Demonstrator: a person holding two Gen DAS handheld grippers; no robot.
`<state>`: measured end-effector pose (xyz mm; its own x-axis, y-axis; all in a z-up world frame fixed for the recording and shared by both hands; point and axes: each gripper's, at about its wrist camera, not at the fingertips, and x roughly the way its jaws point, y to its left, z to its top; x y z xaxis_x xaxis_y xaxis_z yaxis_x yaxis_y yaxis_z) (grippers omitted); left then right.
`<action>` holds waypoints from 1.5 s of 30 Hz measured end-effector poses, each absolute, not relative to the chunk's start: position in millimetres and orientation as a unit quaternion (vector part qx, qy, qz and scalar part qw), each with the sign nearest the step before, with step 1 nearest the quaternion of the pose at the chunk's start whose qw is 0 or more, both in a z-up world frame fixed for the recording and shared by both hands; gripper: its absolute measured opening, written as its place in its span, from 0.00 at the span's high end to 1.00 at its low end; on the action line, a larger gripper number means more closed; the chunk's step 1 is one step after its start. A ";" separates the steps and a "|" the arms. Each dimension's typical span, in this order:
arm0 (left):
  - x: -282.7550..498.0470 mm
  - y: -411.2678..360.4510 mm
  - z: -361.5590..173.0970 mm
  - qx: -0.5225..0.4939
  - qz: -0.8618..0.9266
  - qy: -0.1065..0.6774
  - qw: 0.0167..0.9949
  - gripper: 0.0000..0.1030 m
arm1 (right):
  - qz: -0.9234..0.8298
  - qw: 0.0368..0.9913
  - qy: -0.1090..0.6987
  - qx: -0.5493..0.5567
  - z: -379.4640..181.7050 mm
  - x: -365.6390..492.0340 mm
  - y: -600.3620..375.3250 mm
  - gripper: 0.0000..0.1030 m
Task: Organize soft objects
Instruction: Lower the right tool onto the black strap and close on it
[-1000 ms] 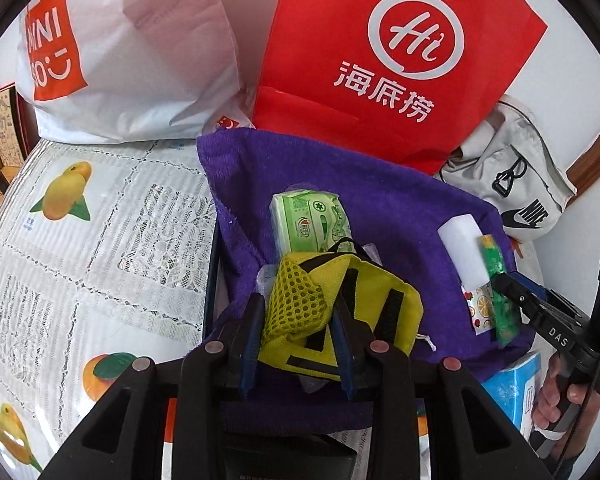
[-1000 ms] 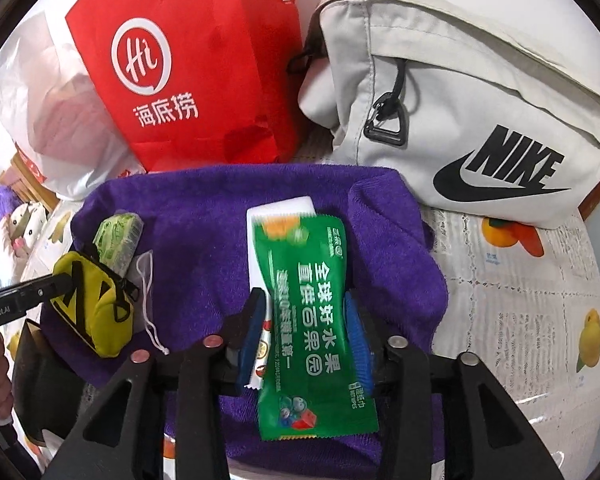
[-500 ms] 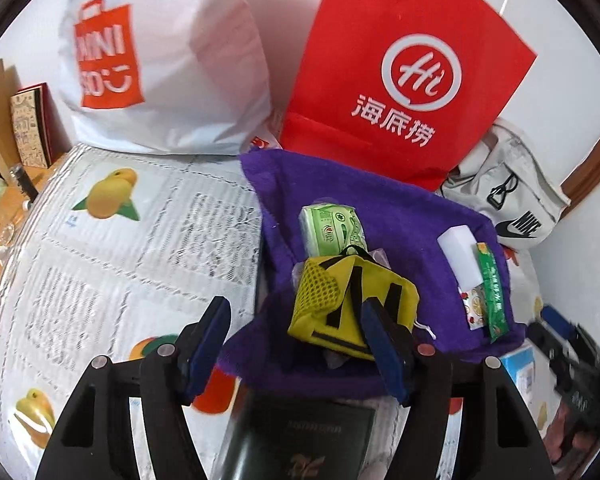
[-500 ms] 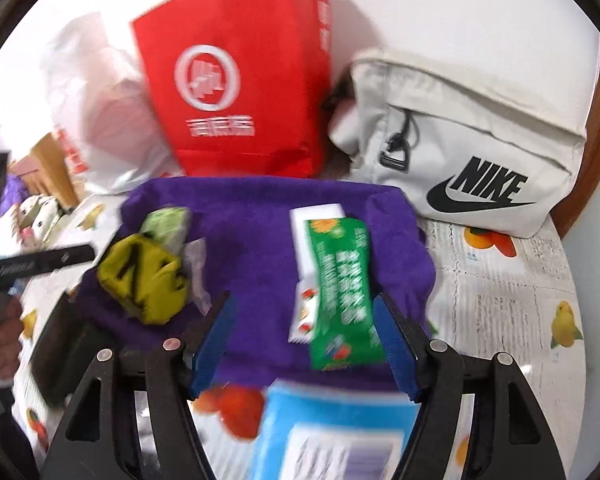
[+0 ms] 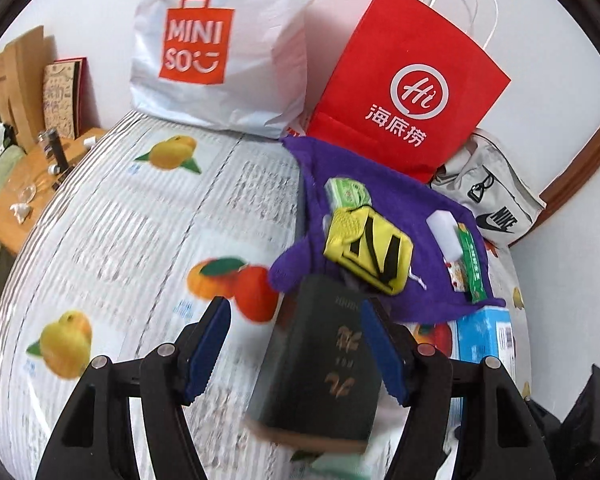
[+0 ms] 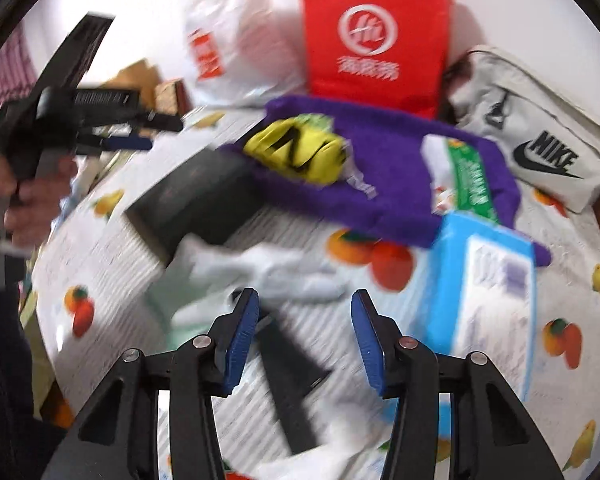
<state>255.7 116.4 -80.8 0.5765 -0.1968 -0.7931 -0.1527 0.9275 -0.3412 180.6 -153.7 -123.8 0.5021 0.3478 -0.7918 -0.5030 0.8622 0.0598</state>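
Both grippers empty, left gripper (image 5: 294, 346) spread wide, right gripper (image 6: 304, 334) closing on nothing above crumpled white cloth (image 6: 268, 268) beside purple fleece towel (image 6: 380, 168); pinch cloth's bunched middle, avoid dark hardcover book (image 6: 192, 200).

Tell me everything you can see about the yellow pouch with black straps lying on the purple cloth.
The yellow pouch is small and soft, apparently fabric, with a mesh panel at one end and black straps crossing its top in a zigzag. It lies tilted on the purple cloth, overlapping a green tissue pack behind it. Something clear, with a thin white cord, sticks out beneath it. Its near end is close to a dark book. No hand-held gripper touches it.
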 end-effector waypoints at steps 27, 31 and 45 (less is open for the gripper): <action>195.7 135.1 -112.0 -0.201 -0.027 0.483 0.852 0.36 | 0.231 0.847 0.445 -0.176 -151.1 183.2 -131.8 0.97; 193.6 132.6 -113.2 -0.199 -0.033 0.484 0.851 0.36 | 0.236 0.836 0.461 -0.183 -157.6 187.3 -132.3 0.81; 198.2 136.8 -120.8 -0.209 -0.030 0.488 0.847 0.36 | 0.279 0.816 0.481 -0.156 -175.9 203.3 -133.7 0.70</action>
